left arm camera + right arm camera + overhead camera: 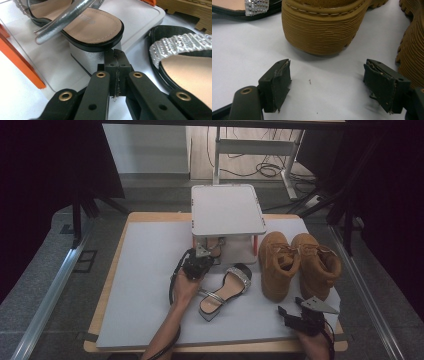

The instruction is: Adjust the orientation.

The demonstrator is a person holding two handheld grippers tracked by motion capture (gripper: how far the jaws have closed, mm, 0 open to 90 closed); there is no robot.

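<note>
A silver block-heel sandal (216, 244) (92, 25) lies on the lower tier of a white rack (227, 210). My left gripper (202, 256) (115, 53) is shut with nothing between its jaws, tips right at that sandal's silver heel. The matching sandal (225, 290) (185, 57) (254, 7) lies on the white mat just right of the left hand. Two tan boots (277, 262) (315, 262) stand to the right. My right gripper (290, 305) (327, 75) is open and empty on the mat, a short way from the nearer boot's ribbed sole (324, 30).
The rack's lower tray (140, 22) has orange posts (20, 67) at its corners, and its top tier is bare. The second boot's sole (412, 50) stands close by the right gripper's right jaw. The white mat (145, 270) is open at the left.
</note>
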